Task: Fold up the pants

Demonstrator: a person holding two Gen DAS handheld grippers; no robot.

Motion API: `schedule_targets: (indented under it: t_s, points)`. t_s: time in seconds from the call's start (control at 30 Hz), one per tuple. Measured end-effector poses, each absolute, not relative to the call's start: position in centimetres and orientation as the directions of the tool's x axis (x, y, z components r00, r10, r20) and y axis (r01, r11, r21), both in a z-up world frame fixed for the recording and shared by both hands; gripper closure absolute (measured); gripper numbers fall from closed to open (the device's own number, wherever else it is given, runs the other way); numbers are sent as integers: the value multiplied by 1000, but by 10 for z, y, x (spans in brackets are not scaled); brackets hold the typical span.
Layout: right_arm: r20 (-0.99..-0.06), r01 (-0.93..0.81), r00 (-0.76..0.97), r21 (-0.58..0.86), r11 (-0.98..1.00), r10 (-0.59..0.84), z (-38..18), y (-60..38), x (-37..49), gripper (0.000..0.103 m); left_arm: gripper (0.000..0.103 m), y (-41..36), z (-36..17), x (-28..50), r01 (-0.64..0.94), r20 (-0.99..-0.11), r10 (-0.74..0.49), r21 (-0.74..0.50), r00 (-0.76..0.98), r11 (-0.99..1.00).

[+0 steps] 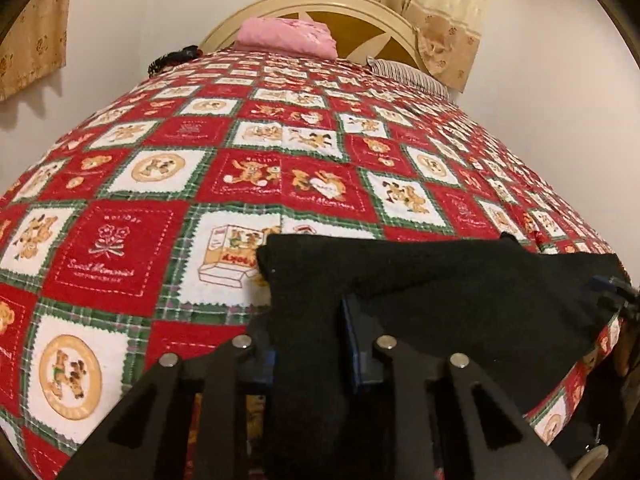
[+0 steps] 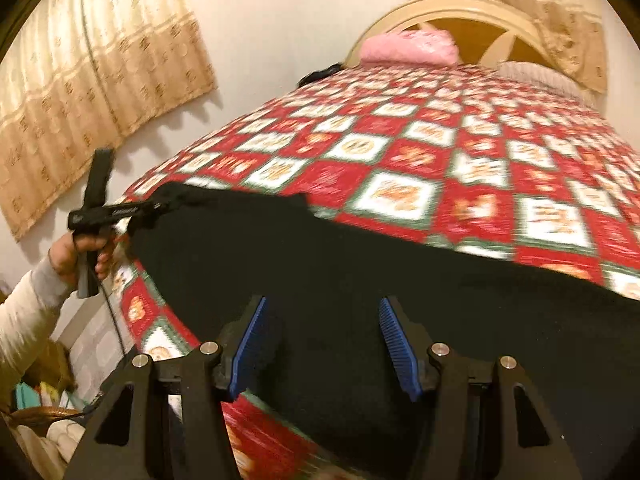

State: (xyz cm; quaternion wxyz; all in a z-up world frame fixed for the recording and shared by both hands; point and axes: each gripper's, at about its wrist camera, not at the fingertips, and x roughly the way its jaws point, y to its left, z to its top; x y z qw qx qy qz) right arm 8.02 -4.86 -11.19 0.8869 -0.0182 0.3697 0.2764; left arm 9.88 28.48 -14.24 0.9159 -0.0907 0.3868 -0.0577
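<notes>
Across the near edge of the bed (image 1: 120, 264), black pants (image 2: 360, 280) lie spread over a red, white and green patchwork bedspread (image 2: 440, 168) printed with teddy bears. At the far left of the right wrist view, a hand (image 2: 76, 256) in a pale long sleeve grips the handle of the left gripper (image 2: 156, 206), whose tip meets the far left corner of the pants at the bed's edge. The left wrist view shows that same gripper (image 1: 308, 344) closed tight on a fold of the black fabric, which rises between the two fingers and covers the left one, leaving only the dark blue pad (image 1: 352, 344) of the right finger visible against the cloth. From there the pants stretch rightward as a raised, tented sheet toward the right edge of that view, where part of the other tool shows. Further right in the right wrist view, the right gripper (image 2: 324, 344) hovers over the pants with its two ribbed blue pads (image 2: 250, 348) spread wide apart and nothing between them but the black cloth beneath; whether the fingertips touch the fabric cannot be told. Beyond the pants, at the head of the bed, a pink folded cloth (image 1: 288, 36) sits before a cream arched headboard (image 1: 360, 4), with a striped pillow (image 1: 412, 74) to its right. Beige patterned curtains (image 2: 100, 80) hang on the pale wall.
</notes>
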Motion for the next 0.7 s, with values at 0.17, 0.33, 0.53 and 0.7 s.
schedule_targets:
  t_s: [0.17, 0.33, 0.53, 0.7]
  points:
    - [-638, -334, 687, 148, 931, 348, -93, -135, 80, 44, 56, 275, -140, 101, 43, -709, -126, -134, 694, 990]
    - [-606, -1, 792, 112, 994, 69, -66, -270, 66, 44, 34, 277, -123, 88, -25, -678, -7, -37, 735, 999]
    - [-617, 303, 767, 112, 946, -173, -56, -394, 53, 44, 21, 266, -100, 71, -51, -619, 10, -48, 785, 998]
    - [-665, 404, 713, 133, 905, -220, -77, -436, 58, 44, 18, 230, -93, 72, 29, -609, -63, -65, 790, 997]
